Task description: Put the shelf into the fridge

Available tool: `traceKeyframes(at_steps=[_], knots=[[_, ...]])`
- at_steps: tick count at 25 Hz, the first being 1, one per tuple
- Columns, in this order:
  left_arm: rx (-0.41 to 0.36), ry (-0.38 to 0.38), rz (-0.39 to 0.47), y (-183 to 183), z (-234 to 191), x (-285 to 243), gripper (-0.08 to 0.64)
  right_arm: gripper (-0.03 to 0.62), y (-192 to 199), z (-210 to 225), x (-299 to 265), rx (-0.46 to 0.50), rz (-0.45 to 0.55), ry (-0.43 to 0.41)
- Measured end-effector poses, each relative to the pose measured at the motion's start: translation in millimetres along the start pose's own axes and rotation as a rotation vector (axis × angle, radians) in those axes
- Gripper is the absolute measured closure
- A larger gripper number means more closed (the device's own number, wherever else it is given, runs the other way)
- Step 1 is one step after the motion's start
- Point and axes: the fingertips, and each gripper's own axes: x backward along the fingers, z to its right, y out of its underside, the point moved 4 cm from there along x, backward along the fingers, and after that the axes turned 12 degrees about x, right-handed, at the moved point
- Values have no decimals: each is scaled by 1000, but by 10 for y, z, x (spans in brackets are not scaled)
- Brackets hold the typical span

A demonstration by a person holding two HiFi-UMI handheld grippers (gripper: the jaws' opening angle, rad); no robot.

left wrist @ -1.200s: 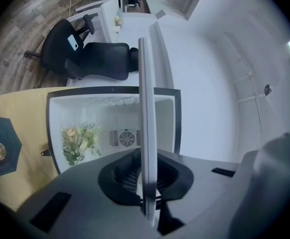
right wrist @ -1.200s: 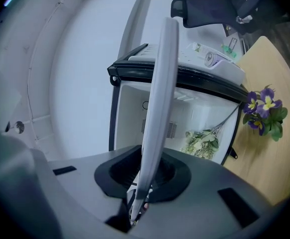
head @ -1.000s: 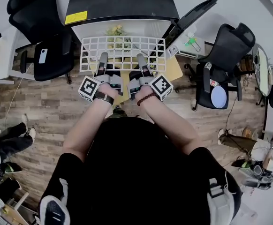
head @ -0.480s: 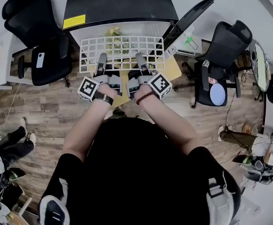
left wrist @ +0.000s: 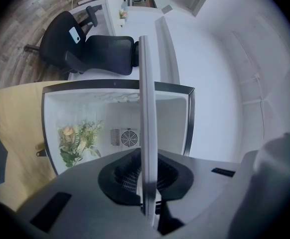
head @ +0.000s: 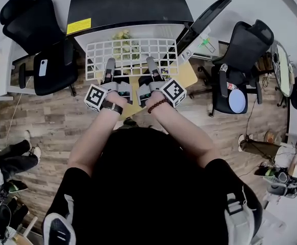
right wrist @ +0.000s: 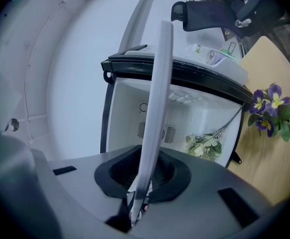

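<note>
Shelf (head: 132,57) edges slightly nearer open fridge (head: 133,30), far edge at opening. Left gripper (head: 109,65) and right gripper (head: 150,64) both clamped on its near rim. Keep level, push both evenly, slide straight in above flowers (left wrist: 77,143).

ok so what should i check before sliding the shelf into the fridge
1. Left gripper shut on the shelf: ok.
2. Right gripper shut on the shelf: ok.
3. Fridge door open: ok.
4. Fridge opening straight ahead of the shelf: ok.
5. Flowers inside the fridge clear of the shelf's path: cannot tell.
6. Shelf lined up with a side ledge: cannot tell.
</note>
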Motion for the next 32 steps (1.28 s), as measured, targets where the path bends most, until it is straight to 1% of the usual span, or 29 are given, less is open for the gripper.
traceKeyframes(at_steps=[5,10,14,17,21,25,32], knots=[[24,7,1,22,30,-37,522,543,4,42,-34,3,0,9],[-23,-27,0,-36,-59,-32,522,543,-7,82,-72,-3,-1,5],[-15,-33,1,-23,-52,-55,522,543,-14,107,-100,-9,-3,5],[-33,-28,-4,-47,-67,-81,522,543,-27,102,-124,-7,-1,4],[6,-5,-3,4,-21,-99,522,543,-19,114,-122,-10,-3,7],[16,-3,-3,12,1,-117,522,543,-21,111,-133,-14,-2,7],[-20,-32,-5,-31,-61,-104,522,548,-30,134,-165,-60,-20,9]])
